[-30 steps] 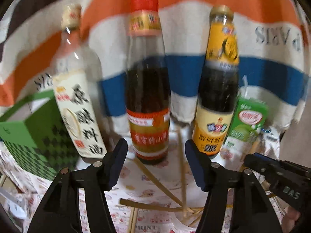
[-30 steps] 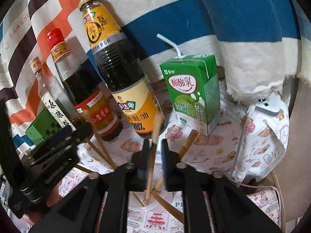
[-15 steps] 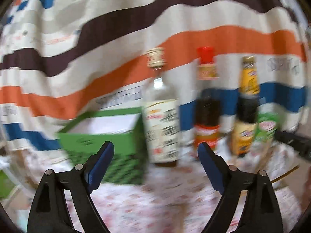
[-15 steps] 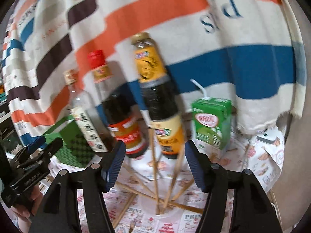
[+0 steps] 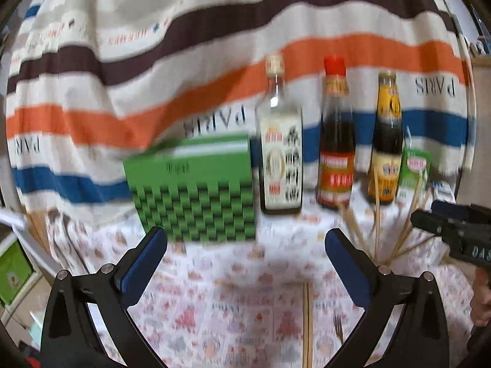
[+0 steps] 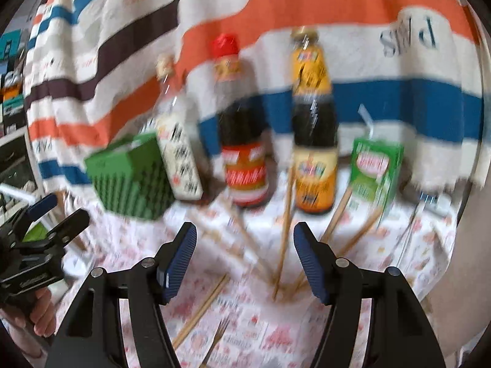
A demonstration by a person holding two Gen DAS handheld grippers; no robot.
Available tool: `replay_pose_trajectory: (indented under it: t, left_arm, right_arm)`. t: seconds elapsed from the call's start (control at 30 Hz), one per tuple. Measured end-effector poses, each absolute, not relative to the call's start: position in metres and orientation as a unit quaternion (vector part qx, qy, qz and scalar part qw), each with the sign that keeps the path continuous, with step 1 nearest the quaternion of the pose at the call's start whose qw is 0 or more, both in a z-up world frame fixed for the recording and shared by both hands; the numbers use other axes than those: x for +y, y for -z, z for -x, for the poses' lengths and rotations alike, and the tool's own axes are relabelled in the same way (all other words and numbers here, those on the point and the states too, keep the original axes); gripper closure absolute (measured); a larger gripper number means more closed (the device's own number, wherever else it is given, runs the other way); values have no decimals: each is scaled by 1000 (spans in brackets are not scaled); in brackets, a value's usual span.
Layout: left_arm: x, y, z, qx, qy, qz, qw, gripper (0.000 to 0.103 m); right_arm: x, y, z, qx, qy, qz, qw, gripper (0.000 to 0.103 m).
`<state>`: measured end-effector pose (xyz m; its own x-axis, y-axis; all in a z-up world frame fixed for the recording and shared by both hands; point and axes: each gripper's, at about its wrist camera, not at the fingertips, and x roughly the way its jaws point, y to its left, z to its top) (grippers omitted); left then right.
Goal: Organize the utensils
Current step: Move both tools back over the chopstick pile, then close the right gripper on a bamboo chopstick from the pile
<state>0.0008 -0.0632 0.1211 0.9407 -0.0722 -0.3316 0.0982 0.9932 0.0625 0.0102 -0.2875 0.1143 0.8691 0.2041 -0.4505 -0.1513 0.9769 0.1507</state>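
Standing chopsticks (image 6: 284,233) in clear cup (image 6: 294,302), both hand-held grippers (image 5: 245,245) (image 6: 242,254) spread, empty.

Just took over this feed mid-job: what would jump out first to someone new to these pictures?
Three tall sauce bottles stand in a row before a striped cloth, with a green checkered box at their left and a green drink carton at their right. In front, wooden chopsticks fan out from a low container. Both tools, left and right, are open and empty.
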Motion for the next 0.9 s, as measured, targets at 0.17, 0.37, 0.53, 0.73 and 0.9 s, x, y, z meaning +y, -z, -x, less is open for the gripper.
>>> replay_pose_trajectory:
  t: [0.17,0.37,0.53,0.73,0.9]
  left_arm:
    - [-56,-88,0,194,47,-46,979,1]
    - [-50,-49,-8,236,55,-41,969,1]
    - [-39,-36,-15,264,40,-47,963,1]
    - [-30,-36,-13,244,5,-51,969,1]
    - [-33,-32,-16,248,1,-63,967,1]
  right_arm:
    - [-276,-56,-15,319,-110,-48,940,35]
    - [-261,-7,-26,408,-131,-6,904,35]
    - [-250,26,-31,488,-183,5,854,50]
    - [-227,42,-24,508,-213,40,833,61]
    - [-218,43,-19,508,-203,64,835,85]
